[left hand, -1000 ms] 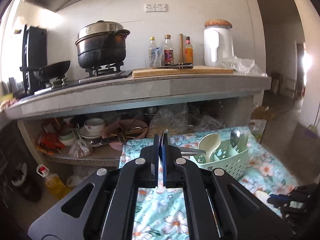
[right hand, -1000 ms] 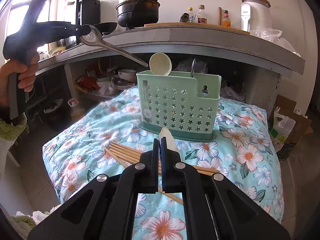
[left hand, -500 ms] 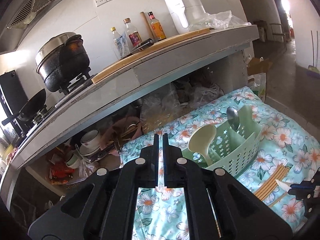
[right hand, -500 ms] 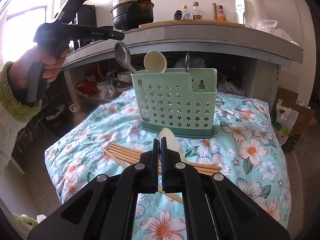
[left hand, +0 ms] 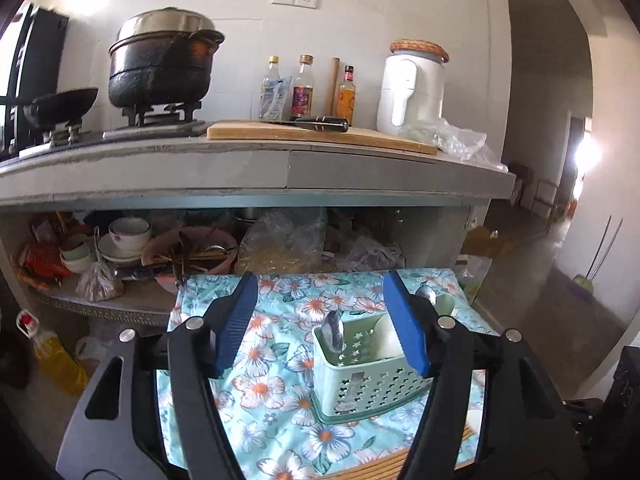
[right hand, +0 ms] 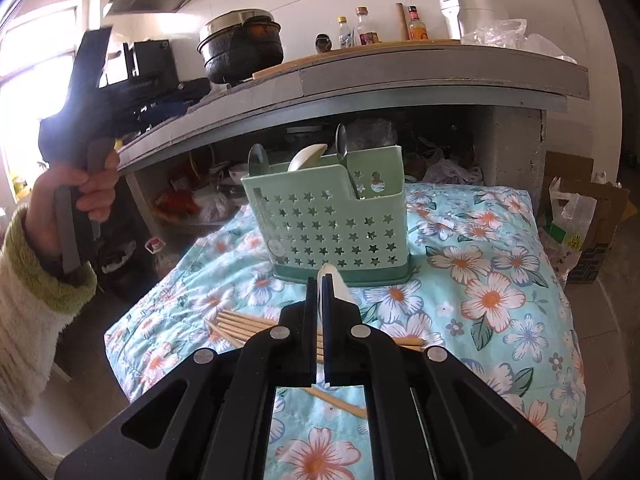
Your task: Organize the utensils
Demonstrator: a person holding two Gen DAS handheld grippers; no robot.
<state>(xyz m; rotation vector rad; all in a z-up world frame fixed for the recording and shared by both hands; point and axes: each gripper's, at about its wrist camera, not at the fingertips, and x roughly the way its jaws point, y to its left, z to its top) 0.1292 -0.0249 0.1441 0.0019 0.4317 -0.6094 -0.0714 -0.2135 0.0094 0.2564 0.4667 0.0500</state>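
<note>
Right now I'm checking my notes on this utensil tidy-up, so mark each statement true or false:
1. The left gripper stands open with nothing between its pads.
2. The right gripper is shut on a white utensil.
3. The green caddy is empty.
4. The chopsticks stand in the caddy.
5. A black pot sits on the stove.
1. True: the left gripper stands open, its jaws having just been opening, and nothing is between them.
2. True: the right gripper is shut on the white spoon.
3. False: the green caddy holds metal spoons and a pale ladle.
4. False: the chopsticks lie on the floral cloth.
5. True: the black pot sits on the stove.
</note>
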